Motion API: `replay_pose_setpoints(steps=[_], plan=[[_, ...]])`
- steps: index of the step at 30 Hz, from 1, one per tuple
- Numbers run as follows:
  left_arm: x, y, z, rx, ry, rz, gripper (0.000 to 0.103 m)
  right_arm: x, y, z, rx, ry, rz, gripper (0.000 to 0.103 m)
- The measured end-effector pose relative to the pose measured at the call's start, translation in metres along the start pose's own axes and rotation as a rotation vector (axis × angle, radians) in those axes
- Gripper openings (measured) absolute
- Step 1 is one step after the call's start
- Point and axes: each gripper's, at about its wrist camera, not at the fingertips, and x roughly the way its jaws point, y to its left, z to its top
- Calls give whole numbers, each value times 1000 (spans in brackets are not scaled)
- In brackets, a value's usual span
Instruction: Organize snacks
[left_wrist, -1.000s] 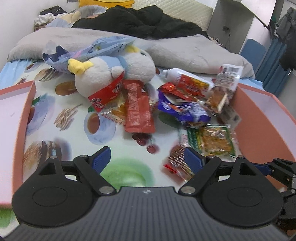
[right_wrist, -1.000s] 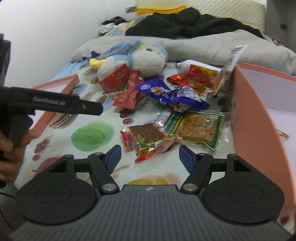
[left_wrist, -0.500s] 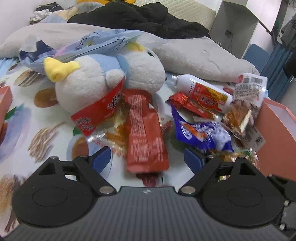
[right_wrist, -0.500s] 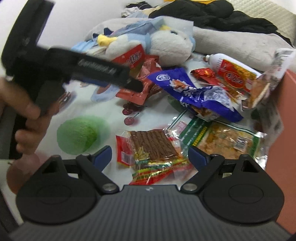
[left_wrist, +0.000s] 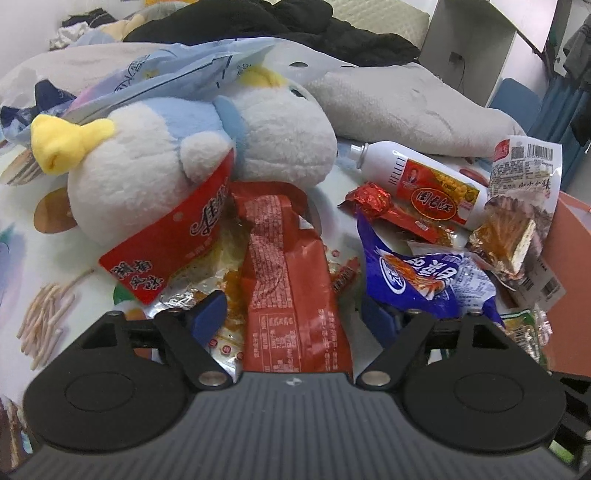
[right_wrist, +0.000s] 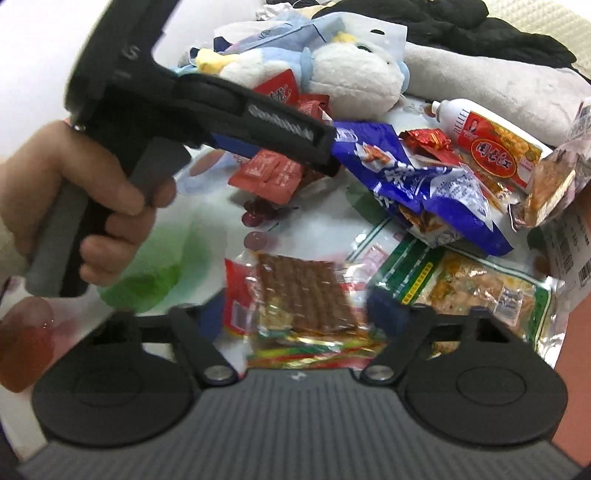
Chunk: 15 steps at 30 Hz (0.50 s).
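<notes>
A: Where does the left gripper (left_wrist: 293, 314) stand?

B: Its blue fingertips (left_wrist: 207, 312) are spread wide, one on each side of a long red snack packet (left_wrist: 290, 280) that lies lengthwise between them. No pad presses on the wrapper.

A: And around it?

B: Past the left fingertip, a red pouch with white lettering (left_wrist: 173, 243) leans on a white and blue plush toy (left_wrist: 199, 151). Just beyond the right fingertip lies a blue crinkled snack bag (left_wrist: 417, 273); farther on, a white bottle with a red label (left_wrist: 424, 184) rests on its side, with a small red foil packet (left_wrist: 384, 206) just beside it.

A: The right gripper (right_wrist: 295, 317)?

B: Also open. A clear pack of brown sticks (right_wrist: 295, 291) sits between its fingers, somewhat blurred. Touching the right fingertip (right_wrist: 384, 310) is a green-edged pack of yellowish snacks (right_wrist: 476, 291). The same blue bag (right_wrist: 421, 184) lies ahead.

A: Everything on what?

B: A food-printed sheet (left_wrist: 48, 258) over a bed. The right camera catches the person's left hand (right_wrist: 92, 206) gripping the other tool's handle, ahead of the left finger.
</notes>
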Motion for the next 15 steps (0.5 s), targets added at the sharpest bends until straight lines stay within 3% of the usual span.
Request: replay_pose_setpoints(steps=[4,15], plan=[[0,-2,1,20,10,20,59,-1,6,2,-20,9,-8,60],[-39,3,-15,-37,31,-5,56,-18,15,-5,-38,23,-33,58]])
